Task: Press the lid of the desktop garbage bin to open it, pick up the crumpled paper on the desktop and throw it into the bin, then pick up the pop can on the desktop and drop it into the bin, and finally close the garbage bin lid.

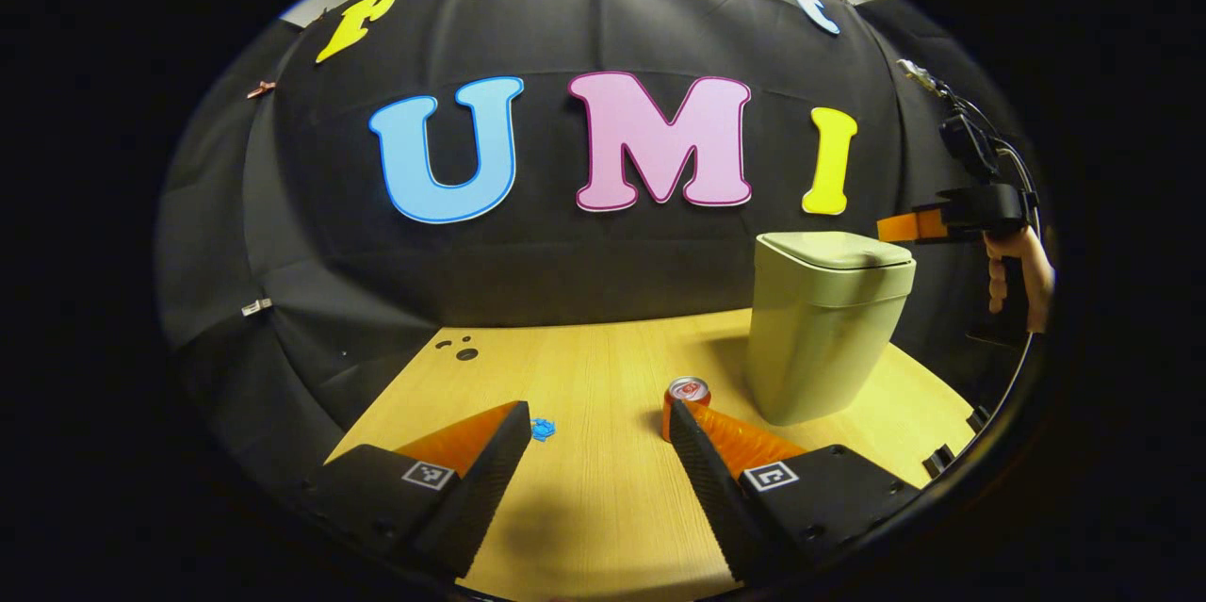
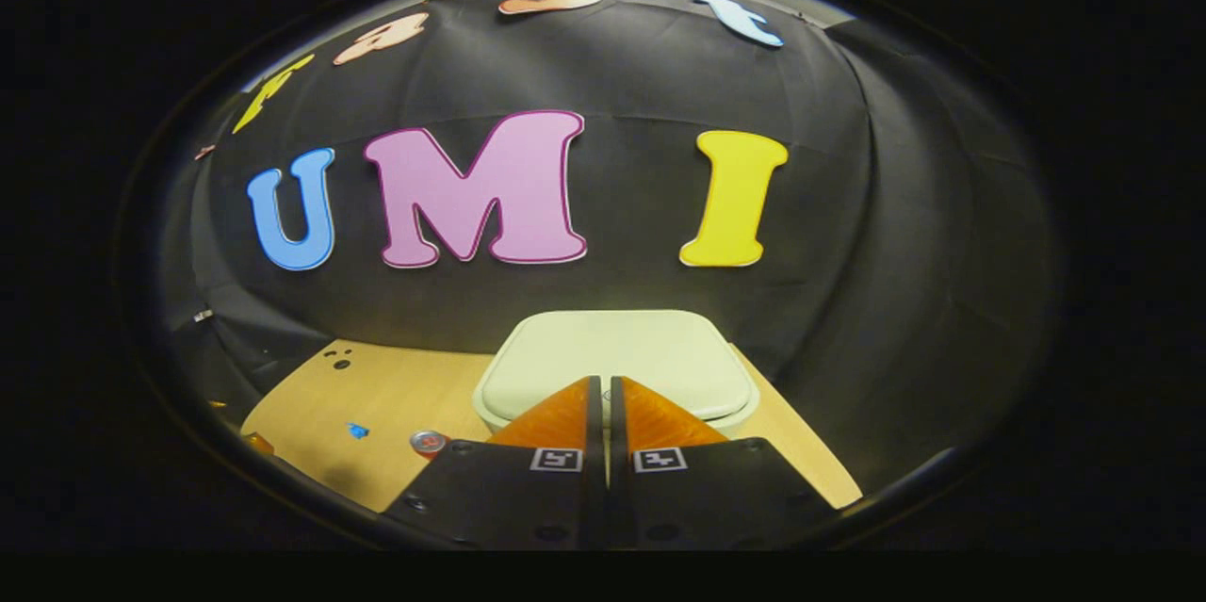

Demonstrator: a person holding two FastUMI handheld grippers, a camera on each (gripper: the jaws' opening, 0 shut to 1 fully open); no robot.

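My left gripper (image 1: 598, 423) hangs low over the pale wooden table (image 1: 603, 508), level and pointing toward the back wall, its jaws spread wide with nothing between them. Just beyond its left finger I see a small crumpled blue paper (image 1: 543, 430) on the wood; the red pop can (image 1: 686, 399) stands upright at the tip of its right finger, though I cannot tell if they touch. The pale green plastic garbage bin (image 1: 824, 338) sits just right of the can, its lid (image 1: 839, 251) down flat. My right gripper (image 2: 604, 390) is held higher, above the lid's near edge, jaws pressed together and holding nothing. In the left gripper view a hand (image 1: 1022, 272) grips its handle beside the bin.
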